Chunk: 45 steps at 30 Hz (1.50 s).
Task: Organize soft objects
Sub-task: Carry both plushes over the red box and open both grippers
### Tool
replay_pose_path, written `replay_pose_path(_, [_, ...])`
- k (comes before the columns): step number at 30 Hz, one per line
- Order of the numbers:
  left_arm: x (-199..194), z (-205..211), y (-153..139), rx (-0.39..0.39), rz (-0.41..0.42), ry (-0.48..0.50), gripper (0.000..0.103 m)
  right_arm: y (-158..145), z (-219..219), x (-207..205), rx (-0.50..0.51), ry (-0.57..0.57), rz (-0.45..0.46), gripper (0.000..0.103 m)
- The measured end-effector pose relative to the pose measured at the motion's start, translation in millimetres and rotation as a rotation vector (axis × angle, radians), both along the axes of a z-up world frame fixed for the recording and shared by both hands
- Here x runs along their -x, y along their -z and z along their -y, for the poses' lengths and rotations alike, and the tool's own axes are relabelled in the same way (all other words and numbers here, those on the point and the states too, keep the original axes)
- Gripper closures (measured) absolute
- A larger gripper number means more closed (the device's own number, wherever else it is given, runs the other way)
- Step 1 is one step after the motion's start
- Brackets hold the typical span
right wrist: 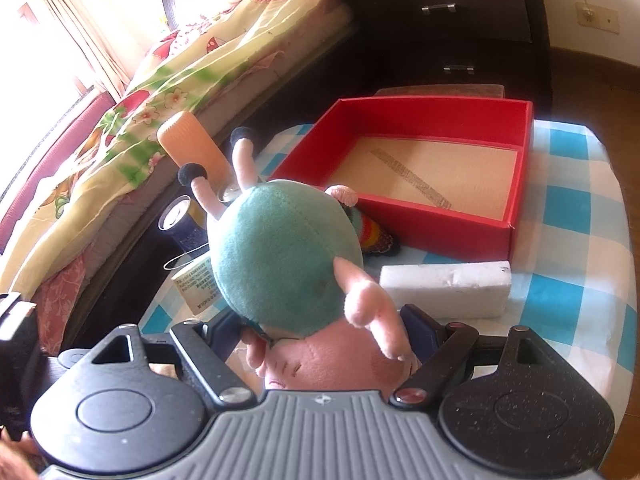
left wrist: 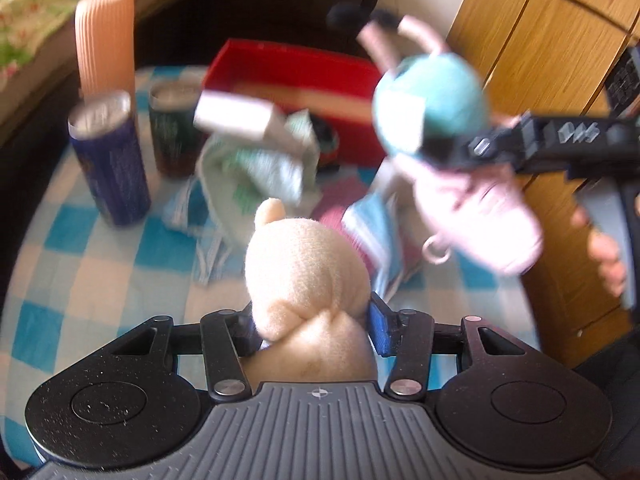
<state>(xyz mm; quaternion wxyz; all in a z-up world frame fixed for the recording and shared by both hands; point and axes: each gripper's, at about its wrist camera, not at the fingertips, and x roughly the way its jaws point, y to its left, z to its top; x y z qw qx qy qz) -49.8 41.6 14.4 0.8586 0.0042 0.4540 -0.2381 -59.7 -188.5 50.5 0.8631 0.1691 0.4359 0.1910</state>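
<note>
A beige plush toy (left wrist: 304,280) sits between the fingers of my left gripper (left wrist: 314,324), which is shut on it above the blue-and-white chequered table (left wrist: 80,264). My right gripper (right wrist: 324,340) is shut on the pink head of a plush doll in a teal dress (right wrist: 280,248), held upside down with its black-tipped legs up. The left wrist view shows the same doll (left wrist: 432,108) to the right, in the right gripper (left wrist: 472,148), with a hand on its handle. A red box (right wrist: 520,208) with a bare cardboard floor stands open beyond the doll.
Two cans (left wrist: 108,160) (left wrist: 172,132) and a ribbed orange cup (left wrist: 106,40) stand at the table's left. A heap of cloths (left wrist: 256,168), a white foam block (right wrist: 444,288) and a rainbow crochet toy (right wrist: 376,236) lie near the box. A bed (right wrist: 160,80), dark drawers (right wrist: 440,20) and a wooden cupboard (left wrist: 540,40) surround the table.
</note>
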Motion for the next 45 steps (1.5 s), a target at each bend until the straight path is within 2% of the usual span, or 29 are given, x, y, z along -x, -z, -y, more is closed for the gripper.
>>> replay_pose_path(5, [-9,11,-39,0.026,0.117,-0.031,0.053,-21,0,3,0.011,0.023,0.034,0.041])
replay_pose_path(10, [-28,24,-76,0.078,0.224,-0.044,0.053,-58,14,17,0.019,0.099,0.133,0.041])
replay_pose_path(12, [-38,33,-84,0.087,0.272,-0.060,0.053,-65,16,15,0.018,0.117,0.147,0.041])
replay_pose_path(14, [-54,40,-89,0.107,0.284,-0.068,0.053,-70,19,12,0.031,0.141,0.168,0.041])
replay_pose_path(21, [-110,56,-92,0.148,0.331,-0.096,0.053,-84,26,-8,0.009,0.221,0.203,0.041])
replay_pose_path(26, [-128,62,-106,0.132,0.408,-0.117,0.052,-91,34,-29,0.042,0.286,0.233,0.041])
replay_pose_path(29, [-137,66,-109,0.167,0.410,-0.123,0.052,-93,41,-41,0.033,0.333,0.243,0.041])
replay_pose_path(33, [-145,76,-107,0.148,0.430,-0.124,0.052,-92,44,-54,-0.007,0.358,0.248,0.041])
replay_pose_path(39, [-160,86,-101,0.130,0.447,-0.140,0.052,-85,41,-71,-0.005,0.382,0.254,0.041])
replay_pose_path(45, [-185,88,-84,0.107,0.412,-0.158,0.051,-67,45,-94,0.015,0.406,0.221,0.041])
